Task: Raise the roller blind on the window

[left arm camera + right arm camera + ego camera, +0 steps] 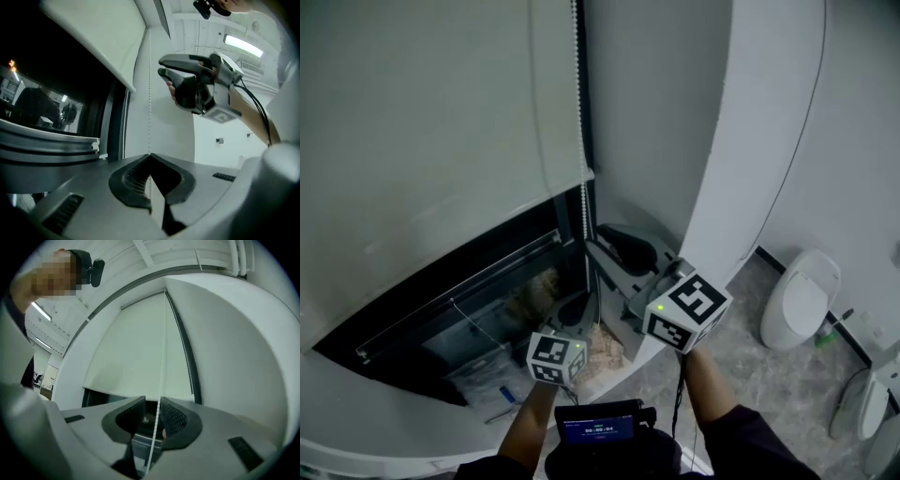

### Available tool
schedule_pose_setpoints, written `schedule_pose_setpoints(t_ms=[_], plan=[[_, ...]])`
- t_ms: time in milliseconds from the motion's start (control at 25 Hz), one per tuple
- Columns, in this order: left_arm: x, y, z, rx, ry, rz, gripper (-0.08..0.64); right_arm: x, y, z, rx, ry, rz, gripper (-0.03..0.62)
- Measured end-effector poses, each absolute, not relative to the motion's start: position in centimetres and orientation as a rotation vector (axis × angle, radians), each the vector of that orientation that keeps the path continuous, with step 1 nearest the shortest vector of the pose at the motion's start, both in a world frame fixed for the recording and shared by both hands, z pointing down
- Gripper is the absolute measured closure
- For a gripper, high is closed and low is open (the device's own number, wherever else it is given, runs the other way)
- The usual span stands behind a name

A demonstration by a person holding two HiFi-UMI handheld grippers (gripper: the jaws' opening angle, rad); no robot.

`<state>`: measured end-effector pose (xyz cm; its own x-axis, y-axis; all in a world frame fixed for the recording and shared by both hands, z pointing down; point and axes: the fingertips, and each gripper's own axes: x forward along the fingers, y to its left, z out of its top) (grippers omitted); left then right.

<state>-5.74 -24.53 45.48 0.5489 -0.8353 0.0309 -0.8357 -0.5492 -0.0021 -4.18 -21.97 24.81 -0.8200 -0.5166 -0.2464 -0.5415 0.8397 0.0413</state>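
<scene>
The white fabric roller blind (441, 112) covers the upper part of the dark window (459, 281), leaving a strip of glass bare below its bottom edge. A white beaded pull chain (578, 84) runs down the window's right edge. The left gripper (149, 157) has its jaws pinched together on the chain. Higher up the chain, the right gripper (152, 401) is narrowly parted, with the chain running between its jaws against the right pad.

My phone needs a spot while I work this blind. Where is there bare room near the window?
The floor between the curved white wall and the white lidded fixture is bare. Crowded: the recess under the roller blind, holding a plastic bag, and the bead chain corner, filled by the left hand-held gripper and right hand-held gripper.
</scene>
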Motion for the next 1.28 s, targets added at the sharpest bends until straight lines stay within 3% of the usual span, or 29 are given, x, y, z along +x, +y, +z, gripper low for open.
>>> schedule_pose_setpoints(t_ms=[240,320,480,800,920,1080,1280], plan=[[-5.7,-24.1,46.6,2.756,-1.474,0.068,0.549,-5.5,-23.2,21.6,-0.833,2.746,0.22,0.512],[-5.9,-24.2,46.6,2.758,-1.477,0.071,0.549,-5.4,-23.7,21.6,-0.876,2.731,0.232,0.566],[-6.1,-24.4,47.2,2.755,-1.469,0.098,0.549,-5.4,-24.3,22.2,-0.912,2.732,0.233,0.572],[-6.4,-22.6,59.3,2.559,-1.307,0.366,0.549,-7.0,-25.6,34.4,-1.025,2.942,0.08,0.575],[-7.1,-21.1,61.0,2.514,-1.245,0.338,0.548,-6.5,-25.5,36.5,-1.072,2.931,0.096,0.577],[-9.4,-21.8,55.1,2.51,-1.281,0.04,0.546,-6.3,-25.2,36.5,-1.095,2.941,0.18,0.578],[-10.2,-23.9,40.3,2.738,-1.334,-0.2,0.545,-6.9,-24.9,39.6,-1.12,2.998,0.193,0.577]])
